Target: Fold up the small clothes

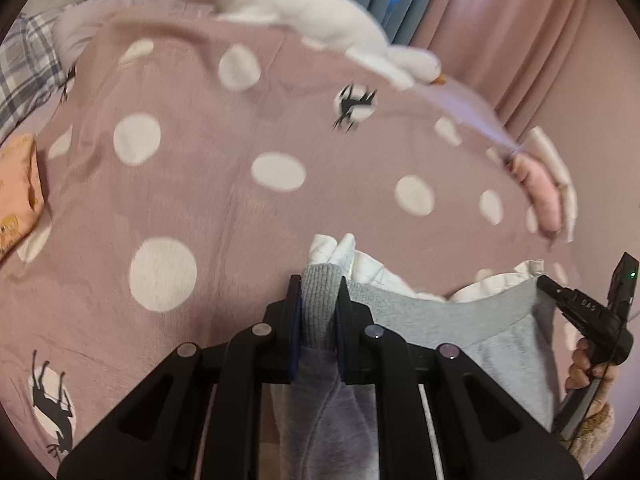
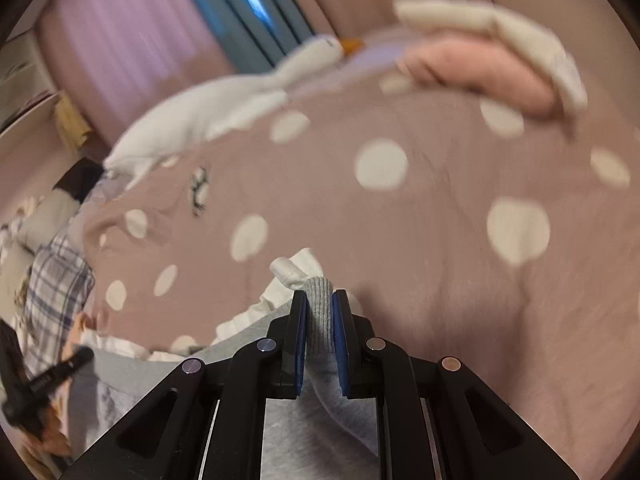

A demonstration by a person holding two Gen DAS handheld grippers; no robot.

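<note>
So both grippers are clamped on the little grey sweatshirt (image 1: 460, 320), one ribbed cuff each: the left gripper (image 1: 319, 312) pinches one, the right gripper (image 2: 319, 320) the other. The garment, white frilly collar and all, hangs stretched between them just above the pink polka-dot bedspread (image 1: 200, 200), with a white goose plushie (image 1: 304, 12) lying at the far edge
</note>
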